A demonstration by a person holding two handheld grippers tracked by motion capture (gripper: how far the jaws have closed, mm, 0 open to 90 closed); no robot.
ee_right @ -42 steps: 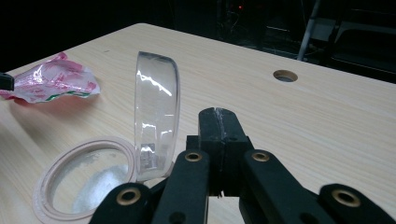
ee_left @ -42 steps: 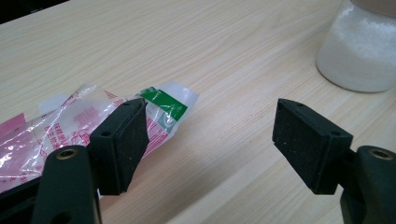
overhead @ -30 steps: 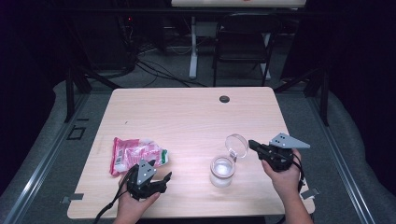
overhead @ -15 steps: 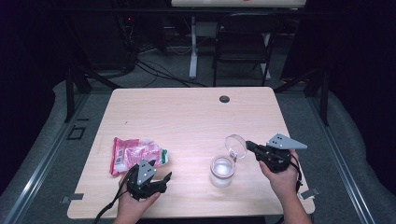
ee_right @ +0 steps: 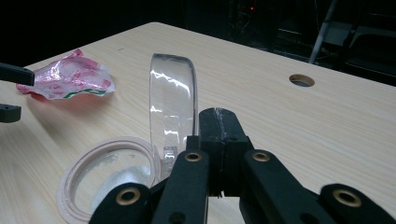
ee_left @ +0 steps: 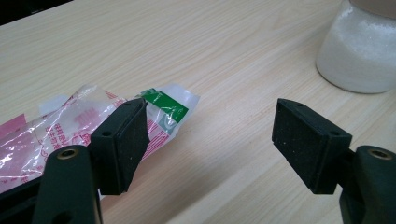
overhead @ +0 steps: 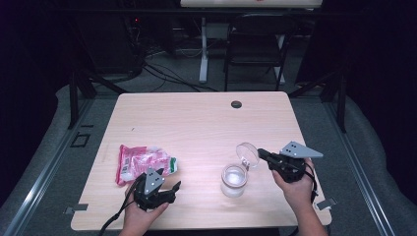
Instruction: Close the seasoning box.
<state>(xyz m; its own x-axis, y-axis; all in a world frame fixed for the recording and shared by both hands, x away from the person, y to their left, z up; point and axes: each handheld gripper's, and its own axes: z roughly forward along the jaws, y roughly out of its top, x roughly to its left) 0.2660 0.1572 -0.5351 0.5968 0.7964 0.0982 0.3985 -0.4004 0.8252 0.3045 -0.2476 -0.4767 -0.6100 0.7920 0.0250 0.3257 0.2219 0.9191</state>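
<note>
While left tongs gape, right tongs pinch the jar's round clear lid.

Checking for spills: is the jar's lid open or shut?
Open: the clear lid stands upright beside the jar mouth, pinched by the right gripper.

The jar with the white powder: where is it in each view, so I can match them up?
High view: jar stands lower centre of the table, between the two hands.
Left gripper view: jar at the top right corner, beyond the open jaws.
Right gripper view: jar at the bottom left, seen from above, its clear lid flipped up.
Shared landmark: the pink packet.
</note>
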